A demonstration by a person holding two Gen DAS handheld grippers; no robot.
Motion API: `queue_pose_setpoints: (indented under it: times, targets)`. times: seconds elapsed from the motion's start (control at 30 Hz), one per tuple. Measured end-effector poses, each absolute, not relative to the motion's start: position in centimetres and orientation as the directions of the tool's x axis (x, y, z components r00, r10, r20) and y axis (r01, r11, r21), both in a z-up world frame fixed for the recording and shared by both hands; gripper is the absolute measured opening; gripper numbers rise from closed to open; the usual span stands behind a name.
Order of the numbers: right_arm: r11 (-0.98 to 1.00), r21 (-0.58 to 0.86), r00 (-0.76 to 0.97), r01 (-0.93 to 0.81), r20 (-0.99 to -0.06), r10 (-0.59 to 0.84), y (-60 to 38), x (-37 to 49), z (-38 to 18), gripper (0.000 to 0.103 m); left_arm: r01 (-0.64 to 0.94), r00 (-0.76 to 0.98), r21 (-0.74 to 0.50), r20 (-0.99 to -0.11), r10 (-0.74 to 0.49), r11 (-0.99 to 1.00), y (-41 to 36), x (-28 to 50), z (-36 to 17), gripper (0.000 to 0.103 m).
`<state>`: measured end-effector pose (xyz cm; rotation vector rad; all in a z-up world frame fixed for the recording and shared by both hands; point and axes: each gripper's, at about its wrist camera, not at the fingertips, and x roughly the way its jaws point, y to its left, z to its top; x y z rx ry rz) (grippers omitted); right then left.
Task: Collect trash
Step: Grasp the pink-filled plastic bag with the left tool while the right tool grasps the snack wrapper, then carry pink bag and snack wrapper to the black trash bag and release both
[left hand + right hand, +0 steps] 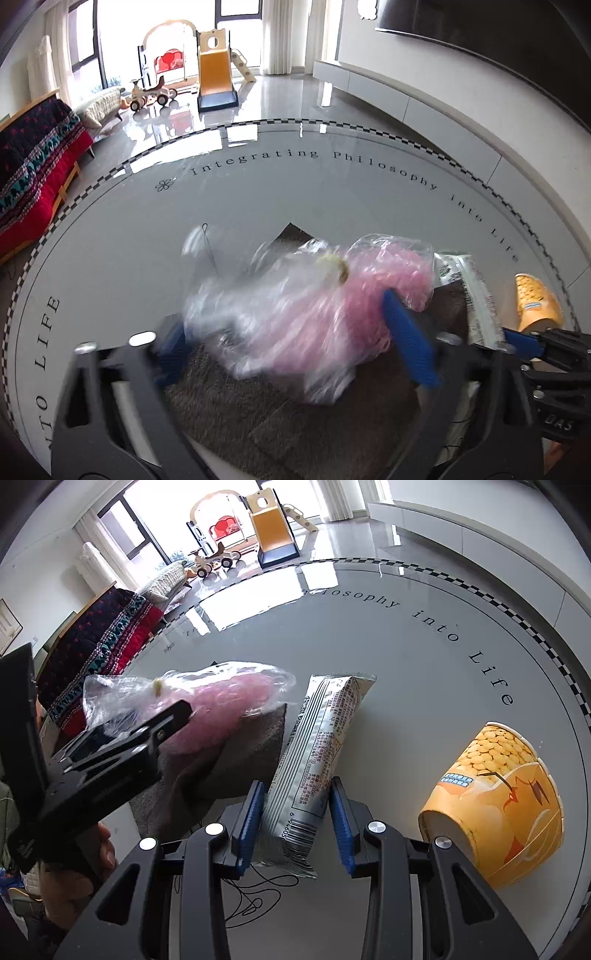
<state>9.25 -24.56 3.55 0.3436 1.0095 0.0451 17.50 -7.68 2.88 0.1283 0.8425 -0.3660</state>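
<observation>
The left gripper (284,332) straddled a clear bag (295,306) of pink stuff, blurred, so whether it clenched I cannot tell. The right gripper (297,823) flanked a silver wrapper (317,749) lying on the table (424,657) (jaws apart, not yet pinching). Closing on it seemed next; an orange cup (502,805) lay near.

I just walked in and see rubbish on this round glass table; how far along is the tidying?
Nothing looks binned yet. In hand: the left gripper has the crumpled clear plastic bag with pink filling; the right gripper straddles the silver printed snack wrapper, seemingly not yet clamped. Left: the tipped yellow paper cup.
</observation>
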Motion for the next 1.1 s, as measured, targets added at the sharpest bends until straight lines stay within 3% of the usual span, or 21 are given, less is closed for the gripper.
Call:
queue_pose_setpoints:
  times: [0.13,0.23,0.47,1.1]
  targets:
    - [0.947,0.299,0.541,0.117,-0.819,0.192,-24.3,9.2,3.9,0.038,0.347,0.631,-0.032,-0.731,-0.258,0.937,-7.6,16.8,2.6,0.054]
    - [0.950,0.292,0.550,0.111,-0.814,0.187,-24.1,8.9,4.5,0.038,0.357,0.638,-0.047,-0.717,-0.280,0.933,-7.8,15.8,3.0,0.045]
    - [0.953,0.290,0.575,0.088,-0.796,0.189,-22.9,6.9,6.7,0.038,0.361,0.655,-0.111,-0.676,-0.337,0.926,-5.4,12.5,5.7,0.044]
    - [0.943,0.329,0.668,-0.044,-0.693,0.273,-16.2,-1.8,14.4,0.031,0.216,0.777,-0.160,-0.569,-0.269,0.963,5.9,-0.9,11.0,0.044]
